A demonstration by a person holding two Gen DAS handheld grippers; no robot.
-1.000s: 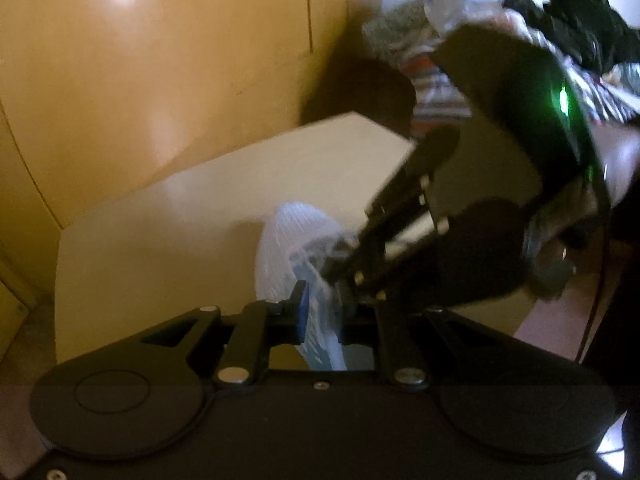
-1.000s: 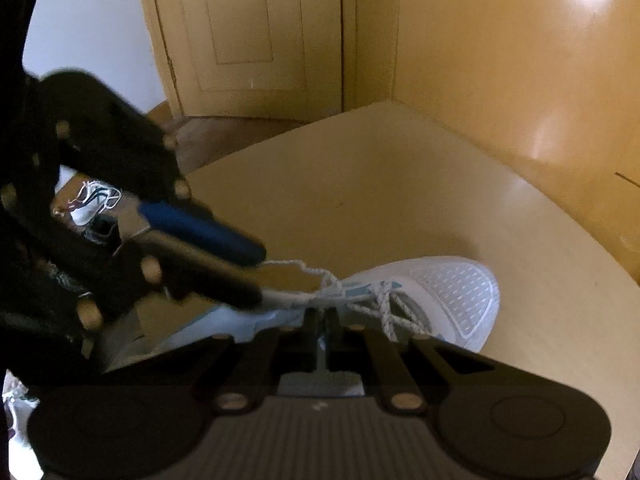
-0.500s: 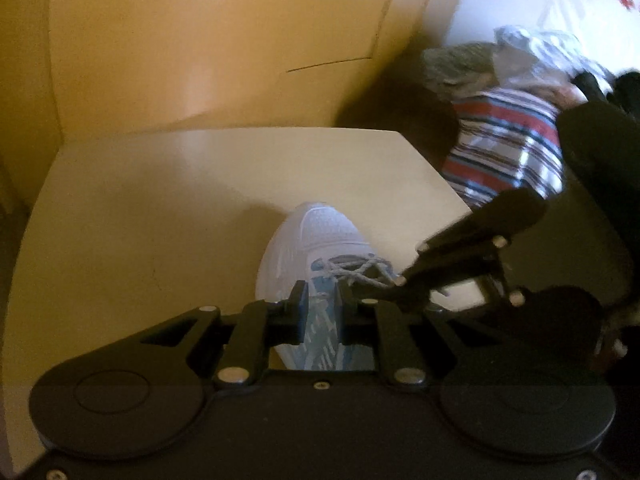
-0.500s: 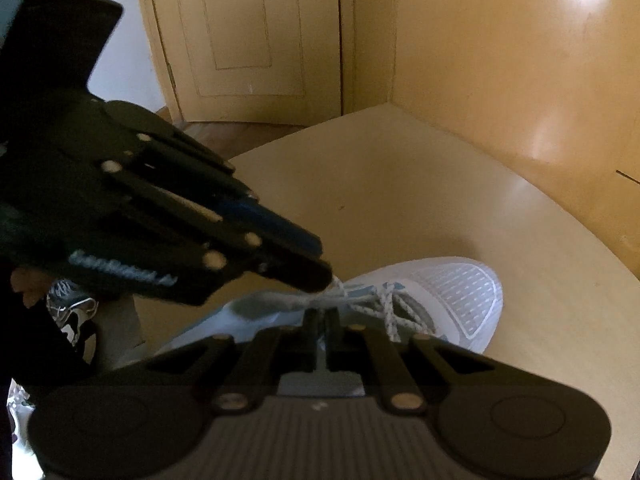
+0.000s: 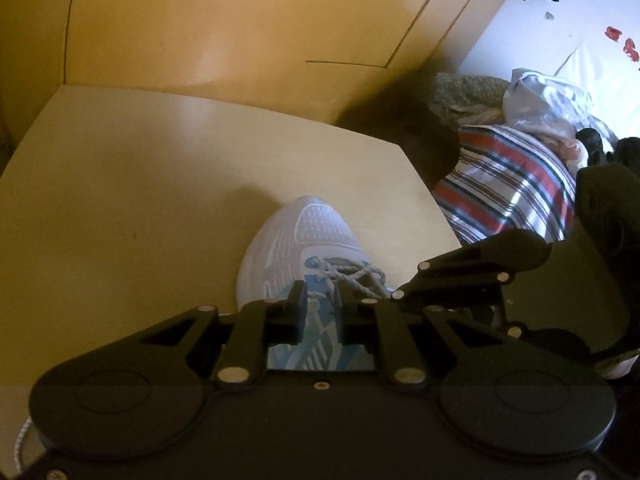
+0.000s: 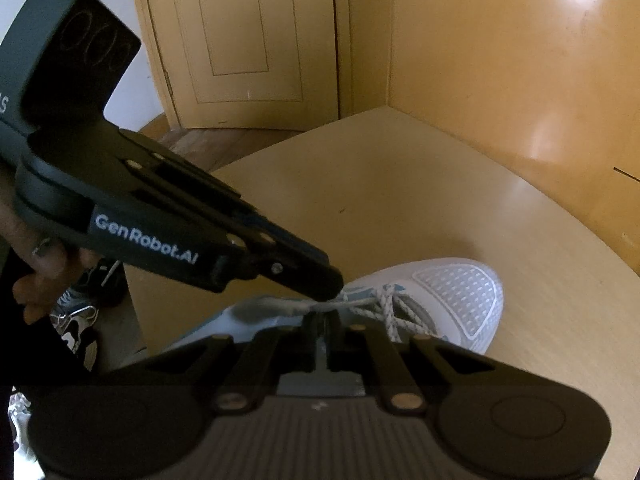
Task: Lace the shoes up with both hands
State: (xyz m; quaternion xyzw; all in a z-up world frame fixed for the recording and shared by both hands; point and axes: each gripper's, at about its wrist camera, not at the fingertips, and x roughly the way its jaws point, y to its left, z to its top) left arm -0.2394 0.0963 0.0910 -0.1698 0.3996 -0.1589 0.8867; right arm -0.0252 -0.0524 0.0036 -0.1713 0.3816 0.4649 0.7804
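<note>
Left gripper now lower, jaws parted; right gripper pinches lace; shoe lower-centre, partly laced, untied

A white shoe with light-blue panels rests on the pale wooden table, toe pointing away from the camera, and every place here is given relative to it. The left gripper hangs directly over the shoe's near half with its 2 fingers apart, blue upper showing in the gap; just right of the shoe, the right gripper reaches in with its tip beside the speckled laces (contact with them cannot be judged). Well beyond the shoe's right side, off the table's edge, lies a striped cloth.
</note>
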